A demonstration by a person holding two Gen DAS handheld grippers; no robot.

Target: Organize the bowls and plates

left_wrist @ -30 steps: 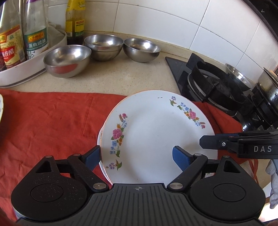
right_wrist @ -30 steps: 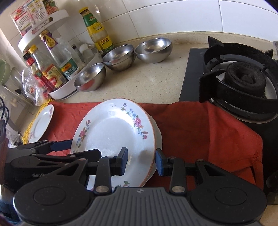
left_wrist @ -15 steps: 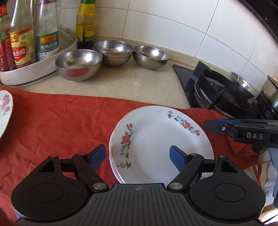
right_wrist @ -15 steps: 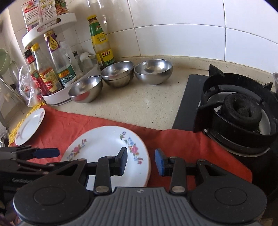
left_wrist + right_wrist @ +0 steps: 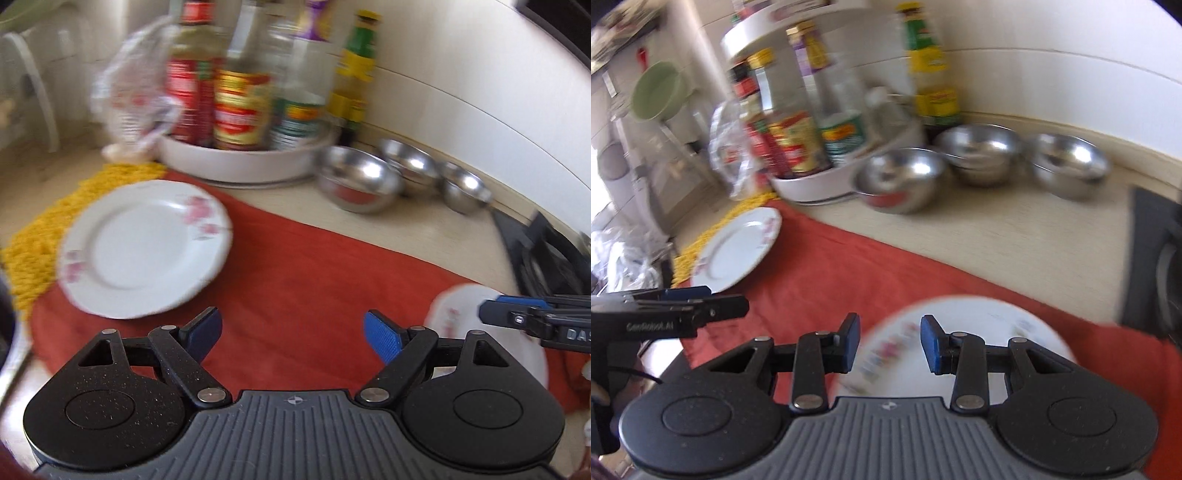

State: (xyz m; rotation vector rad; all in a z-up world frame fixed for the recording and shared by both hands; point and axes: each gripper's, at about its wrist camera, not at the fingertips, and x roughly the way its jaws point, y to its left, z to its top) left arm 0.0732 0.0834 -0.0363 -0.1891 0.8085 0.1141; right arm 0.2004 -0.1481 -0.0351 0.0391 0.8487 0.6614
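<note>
Over the red cloth [image 5: 303, 266], left gripper [image 5: 293, 334] jaws are opening, empty; right gripper [image 5: 889, 341] jaws seem parted above a blurred plate [image 5: 997, 321], gripping nothing.

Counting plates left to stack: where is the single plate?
In the left wrist view, the single plate lies at the red cloth's left end, beside the yellow mat.

Two grippers are in view, the left gripper [image 5: 293, 330] and the right gripper [image 5: 889, 343]. There are two white flowered plates, one [image 5: 144, 247] by the yellow mat [image 5: 29, 243] and one [image 5: 975, 332] under the right gripper, both on a single red cloth [image 5: 314, 277]. Three steel bowls [image 5: 901, 177] [image 5: 979, 151] [image 5: 1067, 162] stand in a row beside one white bottle tray [image 5: 251, 162], and the blurred bottles are too smeared to count.
</note>
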